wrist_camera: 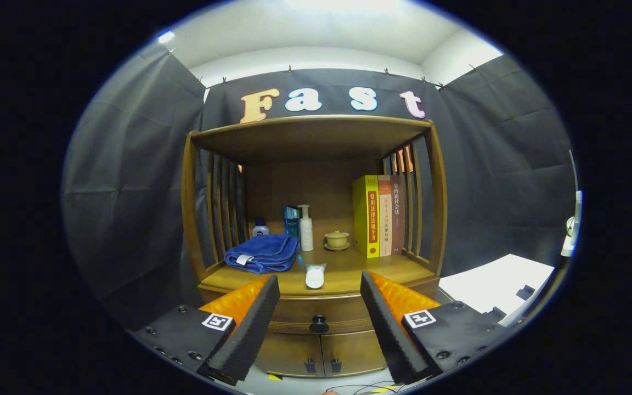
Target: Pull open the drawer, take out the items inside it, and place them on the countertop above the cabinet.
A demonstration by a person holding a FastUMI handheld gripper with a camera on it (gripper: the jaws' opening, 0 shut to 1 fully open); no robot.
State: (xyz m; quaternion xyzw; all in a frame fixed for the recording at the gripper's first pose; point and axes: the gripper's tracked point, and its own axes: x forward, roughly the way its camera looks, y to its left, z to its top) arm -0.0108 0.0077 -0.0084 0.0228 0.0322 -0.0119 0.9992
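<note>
Wooden cabinet (316, 307) seen head-on, with drawer (319, 315) shut flush under the countertop (349, 274) and its dark round knob (319, 325) at the middle of the front. Gripper (320, 312) held back from the cabinet, fingers spread wide and clamped on nothing, knob lying straight ahead and framed almost midway between the two tips, well beyond them. Tool level and square to the drawer front, pointing directly along the axis on which the drawer would slide out; approach to the knob therefore a plain forward one. Drawer contents hidden behind the closed front. On the countertop, reckoned from the knob: white tube (315, 276) lying just above it at the front edge, long axis running front to back; folded blue towel (264, 252) up and to the left; bottles (299, 225) behind the towel; small lidded cup on a saucer (337, 240), possibly ceramic, above; upright books (377, 215) up and to the right. Scene consistent either with a drawer awaiting opening or with one emptied and closed again.
</note>
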